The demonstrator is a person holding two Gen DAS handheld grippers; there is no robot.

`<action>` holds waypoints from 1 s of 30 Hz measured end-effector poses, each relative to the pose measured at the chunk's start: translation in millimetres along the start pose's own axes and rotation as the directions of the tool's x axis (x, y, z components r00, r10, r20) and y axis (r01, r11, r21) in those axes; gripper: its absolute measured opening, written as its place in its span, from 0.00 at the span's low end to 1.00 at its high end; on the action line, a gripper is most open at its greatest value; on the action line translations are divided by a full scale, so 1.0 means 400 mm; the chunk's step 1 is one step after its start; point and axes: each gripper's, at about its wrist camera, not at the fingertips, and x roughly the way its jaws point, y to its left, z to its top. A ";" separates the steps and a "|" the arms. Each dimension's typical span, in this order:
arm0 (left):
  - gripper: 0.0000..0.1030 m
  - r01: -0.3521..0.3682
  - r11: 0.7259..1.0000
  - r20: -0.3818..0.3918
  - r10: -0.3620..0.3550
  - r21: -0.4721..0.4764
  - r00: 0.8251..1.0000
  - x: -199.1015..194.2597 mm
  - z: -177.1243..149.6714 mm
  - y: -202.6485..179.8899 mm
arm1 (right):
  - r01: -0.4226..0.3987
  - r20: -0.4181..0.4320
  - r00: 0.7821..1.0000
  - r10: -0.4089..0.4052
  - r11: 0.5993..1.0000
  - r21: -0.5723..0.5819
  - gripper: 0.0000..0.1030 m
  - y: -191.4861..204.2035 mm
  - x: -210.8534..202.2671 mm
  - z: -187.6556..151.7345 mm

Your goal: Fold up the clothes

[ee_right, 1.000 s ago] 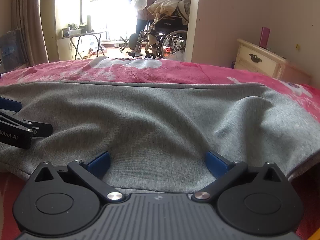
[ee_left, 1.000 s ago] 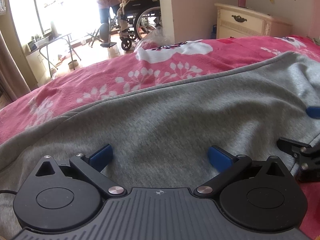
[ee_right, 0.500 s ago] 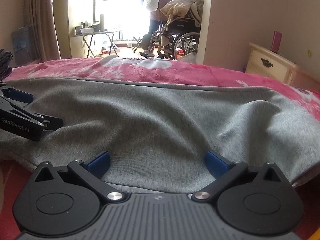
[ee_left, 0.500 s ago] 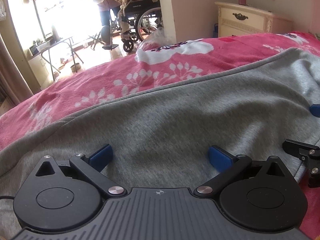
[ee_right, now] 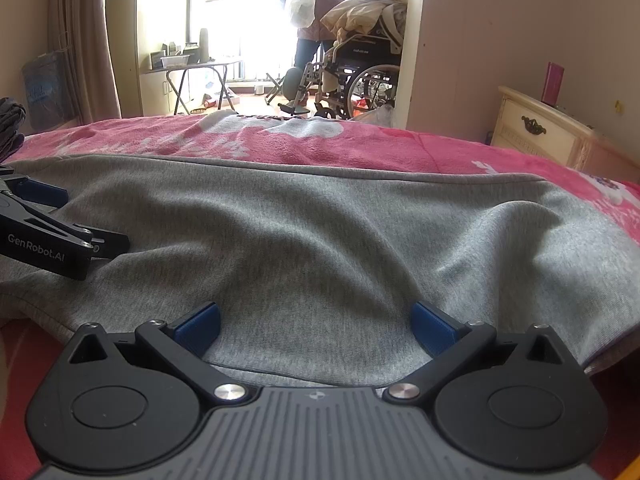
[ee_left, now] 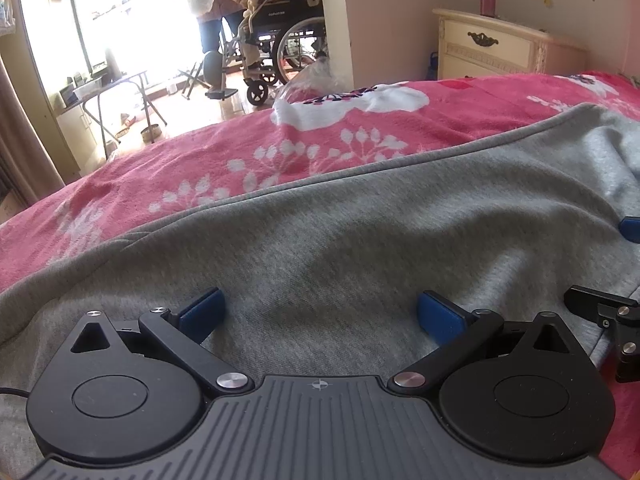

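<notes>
The pink floral bed (ee_left: 248,160) carries the grey garment (ee_left: 360,232), spread flat with soft ridges across it. Over the last second both views have crept forward and the near hem sits closer, so a grab looks imminent. The left claw (ee_left: 320,312) and right claw (ee_right: 316,326) both gape wide, holding nothing

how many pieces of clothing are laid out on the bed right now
1: a grey garment spread across the pink floral blanket, under both open grippers. A dark bundle at the right view's left edge might be more clothing; I cannot tell.
</notes>
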 end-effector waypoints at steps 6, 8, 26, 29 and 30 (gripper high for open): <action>1.00 0.017 1.000 0.007 -0.017 -0.012 1.000 0.000 -0.002 0.008 | 0.000 -0.002 1.000 0.000 1.000 0.000 1.00 0.001 -0.001 0.000; 1.00 0.019 1.000 0.007 -0.019 -0.014 1.000 0.000 -0.002 0.009 | 0.000 -0.002 1.000 0.000 1.000 0.000 1.00 0.002 -0.001 0.000; 1.00 0.032 0.999 0.031 -0.031 -0.022 0.999 -0.005 -0.011 0.014 | -0.005 -0.003 1.000 0.005 1.000 -0.002 1.00 -0.003 0.003 0.001; 1.00 0.034 0.999 0.029 -0.033 -0.023 0.999 -0.004 -0.010 0.015 | -0.005 -0.003 1.000 0.005 1.000 -0.001 1.00 -0.005 0.003 0.001; 1.00 0.036 0.999 0.029 -0.035 -0.023 0.999 -0.004 -0.010 0.016 | -0.005 -0.003 1.000 0.005 1.000 -0.001 1.00 -0.005 0.003 0.001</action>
